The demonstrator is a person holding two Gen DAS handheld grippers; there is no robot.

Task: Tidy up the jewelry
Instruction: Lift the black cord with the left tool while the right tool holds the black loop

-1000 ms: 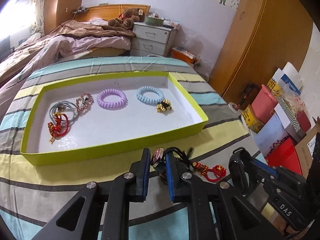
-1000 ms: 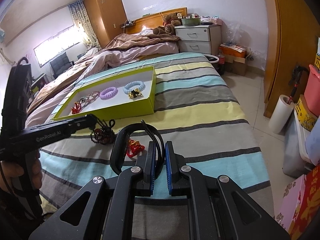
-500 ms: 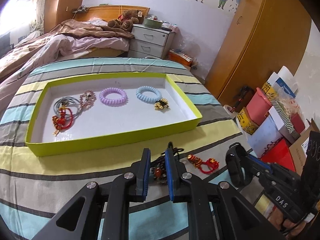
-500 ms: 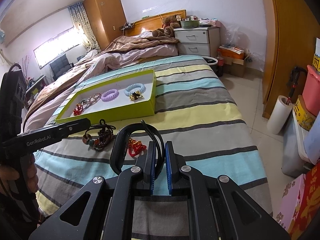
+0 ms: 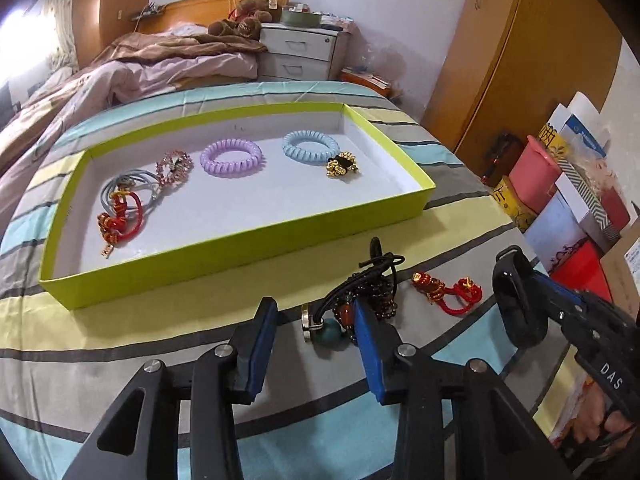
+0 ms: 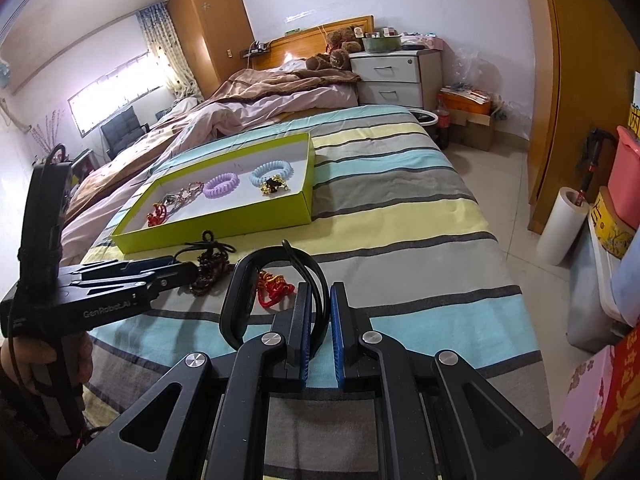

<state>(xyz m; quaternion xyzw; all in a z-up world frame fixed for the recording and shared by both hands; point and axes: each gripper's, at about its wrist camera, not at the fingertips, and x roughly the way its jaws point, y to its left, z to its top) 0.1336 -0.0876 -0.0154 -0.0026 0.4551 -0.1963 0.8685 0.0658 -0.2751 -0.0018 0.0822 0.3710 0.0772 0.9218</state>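
Note:
A yellow-green tray on the striped bed holds a purple coil band, a blue coil band, a gold charm, a pink beaded piece and a red cord bracelet. My left gripper is open just behind a dark beaded bracelet that lies on the bed. A red knotted bracelet lies to its right. My right gripper is shut on a black band, held above the bed.
The tray also shows in the right wrist view, ahead and left. Coloured storage boxes stand off the bed's right side. A wooden wardrobe and a white nightstand lie beyond.
My left gripper has opened and let go of the dark beaded bracelet, which now lies on the bed in front of the tray. The right gripper still holds the black band.

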